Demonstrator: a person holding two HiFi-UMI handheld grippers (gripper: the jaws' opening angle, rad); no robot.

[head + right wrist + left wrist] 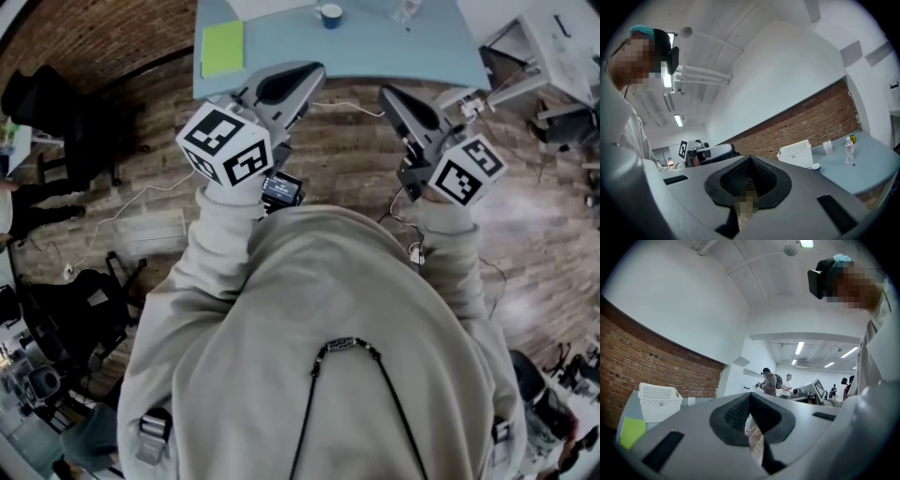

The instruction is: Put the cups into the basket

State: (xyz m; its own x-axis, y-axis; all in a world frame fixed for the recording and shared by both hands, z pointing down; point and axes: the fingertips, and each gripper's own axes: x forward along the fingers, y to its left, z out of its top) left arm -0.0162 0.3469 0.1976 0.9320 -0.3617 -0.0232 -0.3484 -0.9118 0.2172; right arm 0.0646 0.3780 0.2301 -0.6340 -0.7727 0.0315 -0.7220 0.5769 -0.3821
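Both grippers are held at chest height as I stand back from the blue table (pixel 394 52), with the job not yet begun. My left gripper (pixel 750 395) is closed, its jaws meeting at the tip with nothing between them. My right gripper (pixel 750 158) is likewise closed and empty.

The only cup (pixel 815 167) I can find is a small blue one with a pale rim. It stands upright on the table near the white basket (pixel 797 151), well apart from both grippers. A clear bottle (pixel 849 151) stands further along the tabletop, and a green pad (pixel 222 47) lies at the table's left corner.

I judge the cup to be light and stiff enough to lift with one gripper. It is too small here to tell paper from plastic or glazed ware, so I would treat it as smooth and liable to slip. The sensible hold is across the wall just below the rim, with one jaw on each side and a gentle squeeze. The jaws must be opened before I reach in.

The basket sits upright with its perforated walls facing both gripper views. Those low angles hide its inside, so I cannot say whether any cup already lies there. Nor can I tell whether the blue cup holds anything.
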